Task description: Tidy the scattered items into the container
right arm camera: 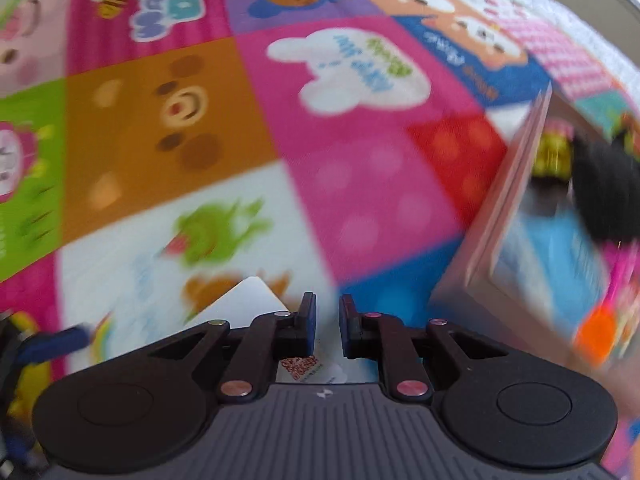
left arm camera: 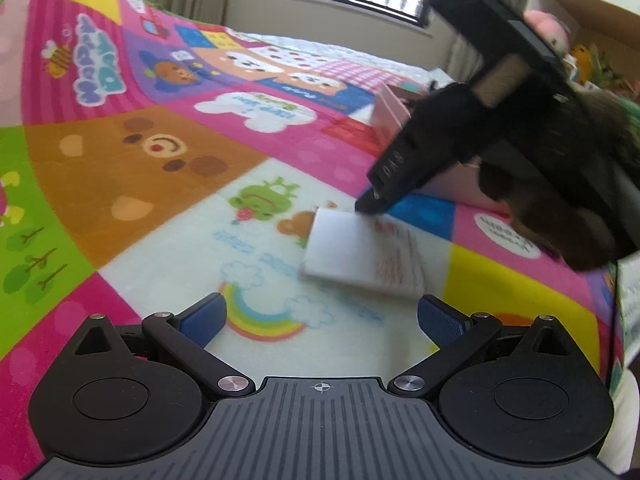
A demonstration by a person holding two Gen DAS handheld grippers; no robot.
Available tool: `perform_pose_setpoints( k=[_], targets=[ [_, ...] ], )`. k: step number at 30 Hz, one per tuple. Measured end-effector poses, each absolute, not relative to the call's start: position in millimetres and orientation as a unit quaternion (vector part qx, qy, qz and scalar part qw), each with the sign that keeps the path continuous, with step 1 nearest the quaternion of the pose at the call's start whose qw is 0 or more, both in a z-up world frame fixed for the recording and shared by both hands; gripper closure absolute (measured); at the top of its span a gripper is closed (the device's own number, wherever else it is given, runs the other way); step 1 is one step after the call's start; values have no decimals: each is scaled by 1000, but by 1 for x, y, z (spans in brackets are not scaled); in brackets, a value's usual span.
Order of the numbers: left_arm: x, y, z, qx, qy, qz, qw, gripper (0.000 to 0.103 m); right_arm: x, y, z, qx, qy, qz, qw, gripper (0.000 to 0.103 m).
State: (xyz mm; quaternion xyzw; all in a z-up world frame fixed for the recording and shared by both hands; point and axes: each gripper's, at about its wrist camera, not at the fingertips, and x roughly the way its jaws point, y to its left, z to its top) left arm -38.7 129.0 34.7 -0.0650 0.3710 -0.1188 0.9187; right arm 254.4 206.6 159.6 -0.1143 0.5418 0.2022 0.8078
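A flat white packet with red print (left arm camera: 362,254) lies on the colourful play mat, just ahead of my left gripper (left arm camera: 322,314), which is open and empty. The right gripper (left arm camera: 366,204), seen from the left wrist view, comes down with its tips at the packet's far edge. In the right wrist view the right gripper (right arm camera: 327,320) has its jaws nearly closed with a small gap, and the white packet (right arm camera: 248,304) lies under and behind them; I cannot tell if it is gripped. The pink container (right arm camera: 500,216) stands at the right, with several items inside.
The cartoon play mat (left arm camera: 160,160) covers the floor. A window and curtains are at the back. Plush toys (left arm camera: 552,36) and a cardboard box sit at the far right. Papers (left arm camera: 630,304) lie at the right edge.
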Motion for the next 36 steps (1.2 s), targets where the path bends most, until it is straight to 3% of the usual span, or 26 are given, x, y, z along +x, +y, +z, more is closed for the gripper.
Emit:
perform_pose_setpoints(
  k=[6, 9, 11, 15, 17, 18, 25, 31, 33, 36],
  targets=[
    [-42, 106, 36, -43, 385, -140, 911, 0, 204, 136, 156, 70, 545, 244, 799, 87],
    [-40, 96, 35, -30, 393, -142, 908, 0, 170, 106, 166, 63, 478, 200, 853, 82],
    [-36, 90, 33, -25, 398, -140, 906, 0, 148, 89, 172, 31, 417, 144, 897, 62],
    [-25, 74, 28, -4, 393, -146, 908, 0, 117, 48, 175, 40, 331, 41, 942, 40],
    [-17, 65, 25, 11, 378, -164, 911, 0, 109, 28, 170, 60, 316, -1, 947, 21],
    [-13, 61, 23, 17, 371, -178, 911, 0, 106, 18, 166, 72, 319, -17, 945, 19],
    [-22, 43, 38, -8, 337, -254, 906, 0, 91, -8, 142, 72, 341, -49, 936, 17],
    [-44, 28, 41, 50, 343, -201, 916, 0, 89, -4, 139, 37, 318, -38, 947, 16],
    [-45, 25, 37, 73, 350, -197, 913, 0, 93, 5, 141, -7, 306, -39, 951, 25],
    [-47, 24, 29, 91, 365, -188, 907, 0, 108, 13, 139, -52, 312, -35, 948, 48]
  ],
)
